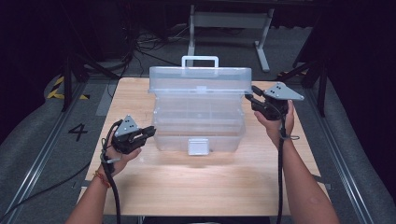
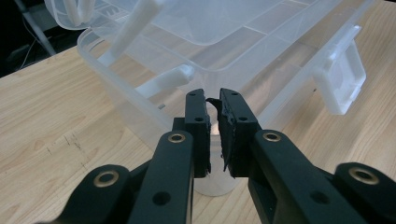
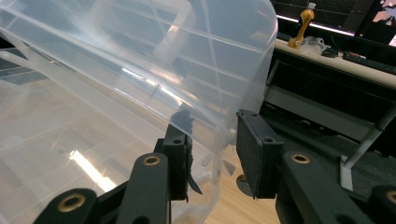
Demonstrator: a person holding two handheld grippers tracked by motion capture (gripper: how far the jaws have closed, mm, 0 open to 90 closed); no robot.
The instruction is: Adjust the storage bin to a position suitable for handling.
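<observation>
A clear plastic toolbox (image 1: pixel 201 126) stands mid-table with its lid (image 1: pixel 201 81) raised upright and a white handle (image 1: pixel 200 59) on top. A white latch (image 1: pixel 198 146) hangs at the front. My left gripper (image 1: pixel 150 131) meets the box's left front corner. In the left gripper view its jaws (image 2: pixel 213 100) are pinched almost together on the corner rim, with the latch (image 2: pixel 343 79) off to the right. My right gripper (image 1: pixel 250 95) is at the lid's right end. In the right gripper view it (image 3: pixel 214 135) stands open, the lid's edge (image 3: pixel 140 70) passing between the jaws.
The wooden table (image 1: pixel 201 186) has bare room in front of the box. Behind it stands a grey metal frame (image 1: pixel 229 21) on the floor. A floor mark "4" (image 1: pixel 77 131) lies to the left. An orange object (image 3: pixel 303 23) sits on a far shelf.
</observation>
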